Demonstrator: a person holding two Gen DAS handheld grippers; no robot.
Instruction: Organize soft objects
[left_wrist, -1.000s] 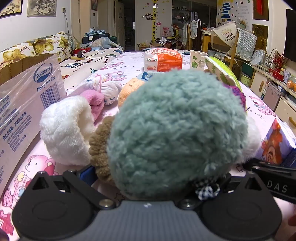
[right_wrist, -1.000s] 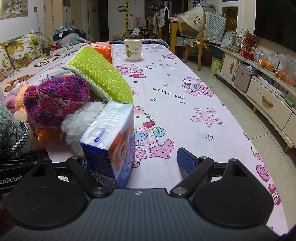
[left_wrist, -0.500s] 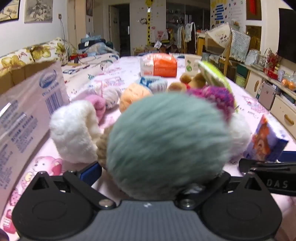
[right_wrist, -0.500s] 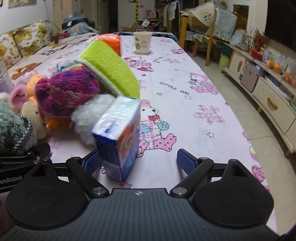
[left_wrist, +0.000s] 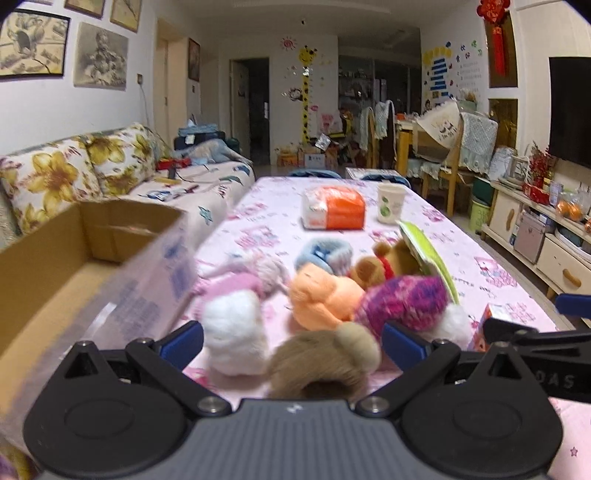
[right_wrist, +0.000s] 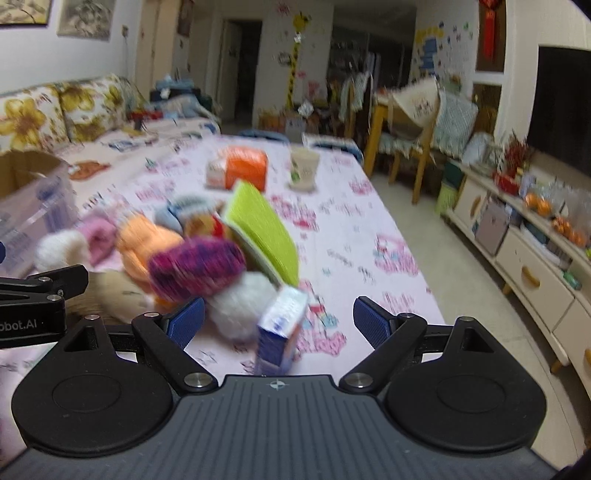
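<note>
A cardboard box (left_wrist: 85, 251) is seen open-topped at far left on the surface (left_wrist: 491, 269). The left tongs (left_wrist: 291, 339) are spread wide, nothing gripped; a tan plush (left_wrist: 325, 358) lies between them. Beyond, white (left_wrist: 236, 336), orange (left_wrist: 321, 299) and purple knitted (left_wrist: 402, 302) soft items are piled touching. The right tongs (right_wrist: 277, 319) are likewise released, a blue tissue pack (right_wrist: 282, 328) standing between them, ungripped.

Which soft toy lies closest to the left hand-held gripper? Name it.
The tan plush, right between the open left hand-held gripper fingers; the white, orange and purple ones sit farther back.
</note>
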